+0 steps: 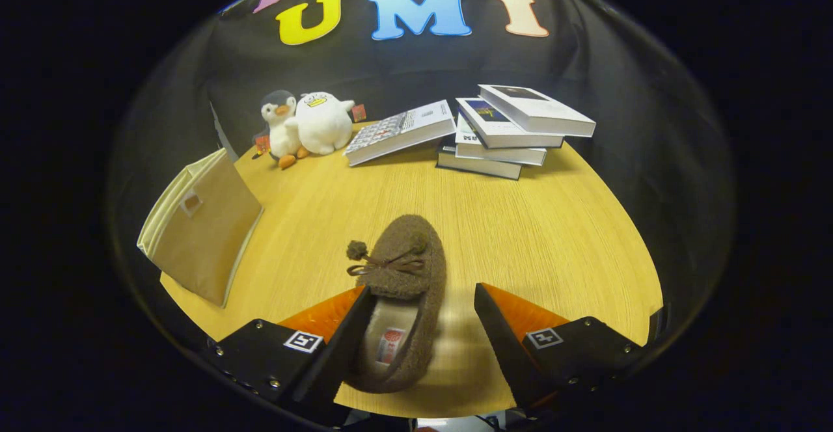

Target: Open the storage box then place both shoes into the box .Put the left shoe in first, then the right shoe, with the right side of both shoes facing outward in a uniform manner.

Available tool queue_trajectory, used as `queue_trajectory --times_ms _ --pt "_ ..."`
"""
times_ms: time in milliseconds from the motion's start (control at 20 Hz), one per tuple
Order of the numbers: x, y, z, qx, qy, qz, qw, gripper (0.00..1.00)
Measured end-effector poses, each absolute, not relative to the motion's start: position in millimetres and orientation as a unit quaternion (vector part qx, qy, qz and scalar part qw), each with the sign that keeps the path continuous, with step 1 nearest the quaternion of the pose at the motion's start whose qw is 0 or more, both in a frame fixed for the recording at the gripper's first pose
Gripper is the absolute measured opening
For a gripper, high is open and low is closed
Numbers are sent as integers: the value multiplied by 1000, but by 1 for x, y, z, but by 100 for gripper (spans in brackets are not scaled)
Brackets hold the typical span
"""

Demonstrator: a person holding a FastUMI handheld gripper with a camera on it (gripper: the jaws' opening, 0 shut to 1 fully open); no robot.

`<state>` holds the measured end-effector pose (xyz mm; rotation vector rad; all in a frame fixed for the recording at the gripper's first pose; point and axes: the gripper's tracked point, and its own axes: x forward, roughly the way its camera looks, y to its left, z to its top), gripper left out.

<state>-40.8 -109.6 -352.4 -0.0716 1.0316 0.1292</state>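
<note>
Gripper (423, 308) is held wide apart over the bench (520, 224), nothing clamped. Brown shoe (407, 276) is seen between the fingers, heel end near the left finger, possibly touching; toe with bow pointed away, beyond the fingertips. Beige storage box (205, 230) is set left of the shoe, well apart, tilted; its inside cannot be seen. Beyond the shoe, two plush toys (306, 123) and stacked books (501, 133) are noted at the bench's far edge.
</note>
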Motion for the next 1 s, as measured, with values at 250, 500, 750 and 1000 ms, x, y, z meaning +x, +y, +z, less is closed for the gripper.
queue_trajectory --times_ms 250,500,750,1000 --pt "-43 -115 -387 -27 541 51 839 90" --pt "-37 -119 -387 13 547 3 837 36" --pt "-44 -102 -376 102 550 -33 828 4" --pt "-32 -57 -337 140 534 -23 833 4"
